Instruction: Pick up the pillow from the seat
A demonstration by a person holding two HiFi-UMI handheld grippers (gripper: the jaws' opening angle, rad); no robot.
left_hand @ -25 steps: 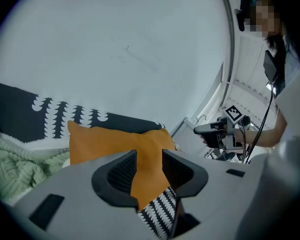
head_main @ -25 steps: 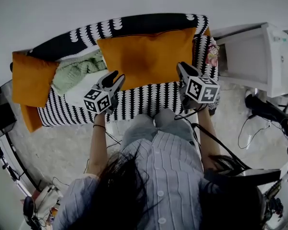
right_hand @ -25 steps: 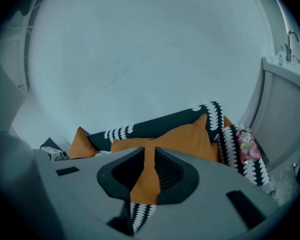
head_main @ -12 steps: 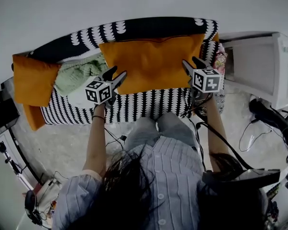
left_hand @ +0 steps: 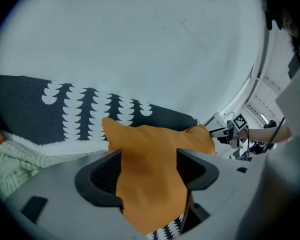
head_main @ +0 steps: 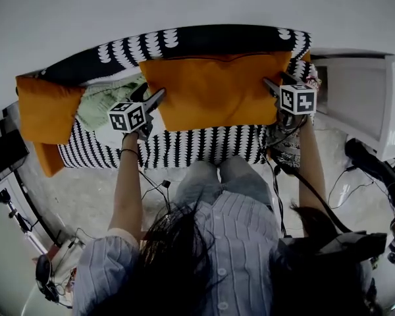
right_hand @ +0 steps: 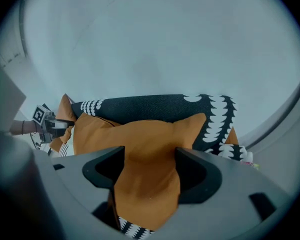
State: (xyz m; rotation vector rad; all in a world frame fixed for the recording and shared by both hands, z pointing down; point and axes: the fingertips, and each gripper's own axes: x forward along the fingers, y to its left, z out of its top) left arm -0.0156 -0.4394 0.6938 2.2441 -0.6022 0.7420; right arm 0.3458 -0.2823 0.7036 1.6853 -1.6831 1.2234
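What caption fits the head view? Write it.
Left claw and right claw, just opened wide, straddle the orange pillow.

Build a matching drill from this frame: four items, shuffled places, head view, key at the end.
1. large orange pillow
2. small orange pillow
3. green blanket
4. white cabinet

A. beside the sofa, at the picture's right
B. leaning on the backrest, mid-sofa
C. at the sofa's left end
D. on the seat between the two pillows

Pairs: 1-B, 2-C, 3-D, 4-A
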